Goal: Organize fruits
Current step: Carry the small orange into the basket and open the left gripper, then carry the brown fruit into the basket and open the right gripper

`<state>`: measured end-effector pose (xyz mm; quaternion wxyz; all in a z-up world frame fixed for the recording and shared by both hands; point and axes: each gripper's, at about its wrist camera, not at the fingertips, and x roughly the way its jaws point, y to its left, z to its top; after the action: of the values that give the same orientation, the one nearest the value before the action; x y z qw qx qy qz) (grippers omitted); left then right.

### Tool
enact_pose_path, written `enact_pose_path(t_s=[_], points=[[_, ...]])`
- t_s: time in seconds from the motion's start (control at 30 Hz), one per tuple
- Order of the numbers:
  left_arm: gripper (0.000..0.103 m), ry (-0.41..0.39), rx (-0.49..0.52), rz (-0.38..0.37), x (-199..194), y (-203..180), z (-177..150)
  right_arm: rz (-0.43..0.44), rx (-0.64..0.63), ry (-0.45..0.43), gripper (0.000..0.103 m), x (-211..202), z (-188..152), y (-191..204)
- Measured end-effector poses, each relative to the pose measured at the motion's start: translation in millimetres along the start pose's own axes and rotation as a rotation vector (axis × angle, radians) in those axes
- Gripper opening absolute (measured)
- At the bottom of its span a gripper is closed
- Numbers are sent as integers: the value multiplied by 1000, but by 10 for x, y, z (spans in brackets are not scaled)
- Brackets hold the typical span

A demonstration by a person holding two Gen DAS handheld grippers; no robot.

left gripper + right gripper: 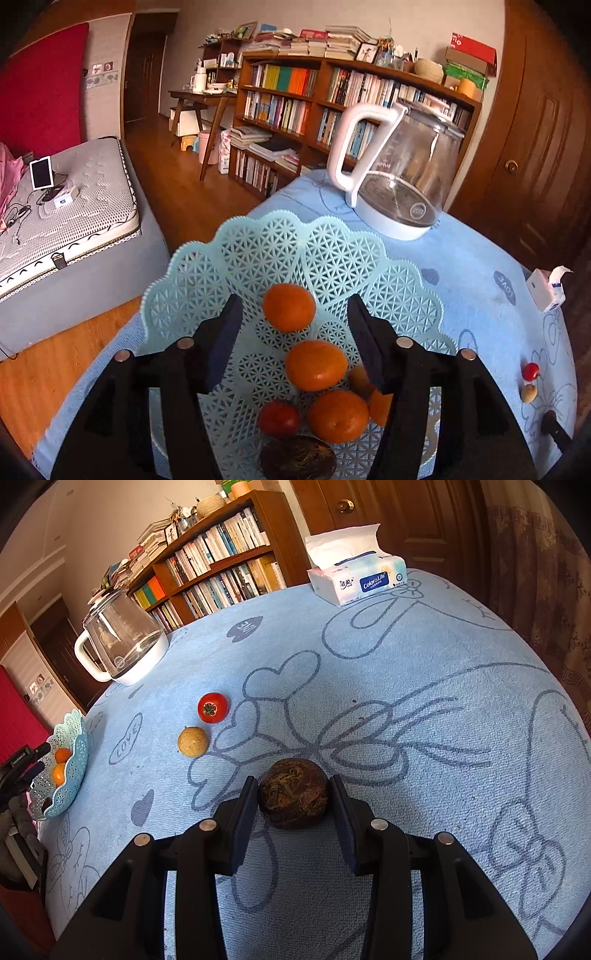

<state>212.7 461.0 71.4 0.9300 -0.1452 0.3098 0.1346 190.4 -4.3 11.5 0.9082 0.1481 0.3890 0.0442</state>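
Right gripper [294, 800] sat w/ jaws spread round the dark brown fruit [293, 798] on the blue tablecloth [406, 686], pads just beside it, not clearly pinching. Left gripper [293, 341] hung spread & empty over the basket [236, 254], which held approx. three oranges [316, 365], a red fruit [279, 420] & more. Left out: tomato [212, 707], tan fruit [192, 741] & the dark one. Judged past halfway.

1. The left wrist view looks steeply down from close above the basket [295, 251], facing the bookshelf [332, 99].
2. The right wrist view sits low over the table [406, 709], facing the door [388, 517].
3. Both show the kettle [402, 173], basket and bookshelf.
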Motion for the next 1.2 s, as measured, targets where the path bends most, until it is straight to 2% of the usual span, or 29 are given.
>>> enact_pose_path(t_s=[0.17, 0.3, 0.47, 0.67, 0.93, 1.2], points=[[72, -30, -34, -9, -134, 51, 53, -1, 5, -5, 40, -7, 13, -13], [82, -83, -60, 4, -280, 118, 87, -11, 12, -5, 40, -2, 44, 11], [84, -115, -71, 1, -390, 139, 115, 33, -8, 9, 40, 5, 108, 259], [84, -100, -81, -26, -391, 145, 98, 140, -110, -6, 40, 42, 272, 966], [84, -95, -95, -24, -366, 209, 111, 294, -258, 11, 40, 217, 407, 2090], [84, -100, -93, -6, -359, 203, 100, 350, -357, 48, 40, 501, 406, 2894]])
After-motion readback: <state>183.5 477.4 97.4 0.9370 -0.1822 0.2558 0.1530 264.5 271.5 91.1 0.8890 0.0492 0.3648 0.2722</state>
